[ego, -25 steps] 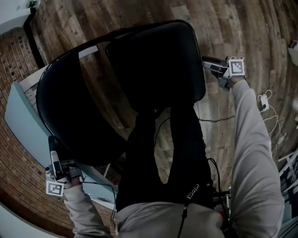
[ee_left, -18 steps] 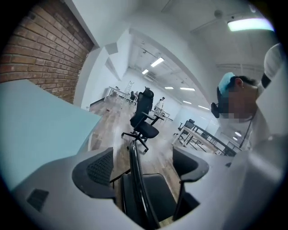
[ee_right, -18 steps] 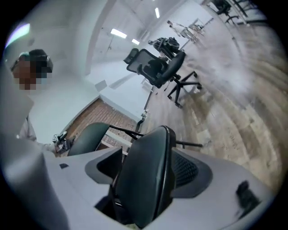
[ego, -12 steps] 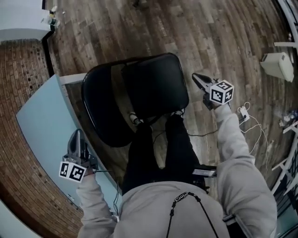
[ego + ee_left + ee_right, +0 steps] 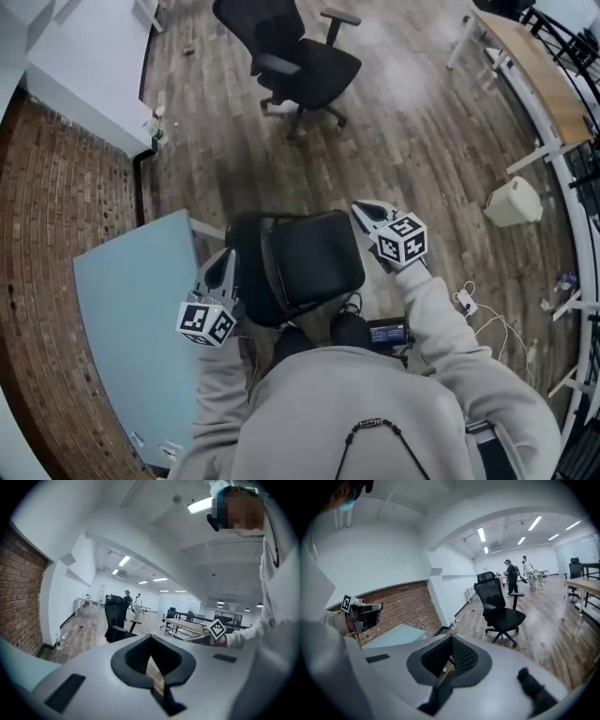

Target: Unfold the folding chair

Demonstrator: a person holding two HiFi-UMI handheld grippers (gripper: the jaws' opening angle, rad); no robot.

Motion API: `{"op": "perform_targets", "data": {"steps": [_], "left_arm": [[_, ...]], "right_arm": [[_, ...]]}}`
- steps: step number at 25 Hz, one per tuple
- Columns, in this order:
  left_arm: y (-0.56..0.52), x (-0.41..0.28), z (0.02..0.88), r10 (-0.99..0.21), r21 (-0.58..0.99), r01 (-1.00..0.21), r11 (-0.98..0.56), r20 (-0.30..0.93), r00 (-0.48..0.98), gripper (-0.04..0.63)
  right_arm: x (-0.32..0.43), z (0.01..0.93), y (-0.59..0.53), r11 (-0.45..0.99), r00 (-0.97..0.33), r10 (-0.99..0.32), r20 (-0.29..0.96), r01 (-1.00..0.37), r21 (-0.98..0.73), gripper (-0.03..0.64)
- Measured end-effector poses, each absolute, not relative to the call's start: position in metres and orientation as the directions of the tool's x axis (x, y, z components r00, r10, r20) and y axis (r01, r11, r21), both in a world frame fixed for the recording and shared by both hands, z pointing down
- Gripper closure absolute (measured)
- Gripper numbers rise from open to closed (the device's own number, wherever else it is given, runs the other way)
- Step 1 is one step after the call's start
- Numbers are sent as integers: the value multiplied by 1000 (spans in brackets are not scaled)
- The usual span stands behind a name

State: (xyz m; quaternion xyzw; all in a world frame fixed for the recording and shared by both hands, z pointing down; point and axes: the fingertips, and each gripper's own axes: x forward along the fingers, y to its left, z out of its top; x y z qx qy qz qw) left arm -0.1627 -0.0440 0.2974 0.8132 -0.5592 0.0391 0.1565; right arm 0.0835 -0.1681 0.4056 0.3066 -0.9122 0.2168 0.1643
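Between the left gripper [image 5: 225, 262] and the right gripper [image 5: 366, 212], the folding chair [image 5: 305, 264] is seen standing, apparently opened, on the floor [image 5: 422, 141]. Both pairs of jaws are drawn together, with nothing held. If the legs are not fully spread, the chair could be tipped by a nudge. What is in the white bin [image 5: 513, 202] cannot be made out.

A dark wood-plank floor [image 5: 422, 141] lies under white ceiling strip lights [image 5: 480, 534], a red brick wall [image 5: 47, 234] follows the left edge of the pale blue rectangular table [image 5: 131, 337], a white wall block [image 5: 84, 66] stands beyond its far left corner, and farther off are a black wheeled office chair [image 5: 309, 61] and a light wooden desk [image 5: 539, 75].
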Motion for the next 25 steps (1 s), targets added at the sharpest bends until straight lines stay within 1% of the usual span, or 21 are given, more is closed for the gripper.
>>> {"op": "perform_targets", "data": {"steps": [8,16,19,25], "left_arm": [[-41,-153,198,-900,136,-897,-421,62,432,592],[-48,-158,128,-895,31,-895,-446,-34,445,592],[-47,-155,101,-887,34,-888,-458,-76,455,592],[-47,-143,64,-863,-6,-869,-494,-120,491,592]], "right_arm": [[16,265,-134,772,-779,-527,339,-606,-192,611],[-26,128,-97,802,-804,-575,150,-590,-92,611],[-31,101,-81,813,-814,-572,102,-579,-58,611],[-30,89,-72,803,-806,-586,86,-592,-71,611]]}}
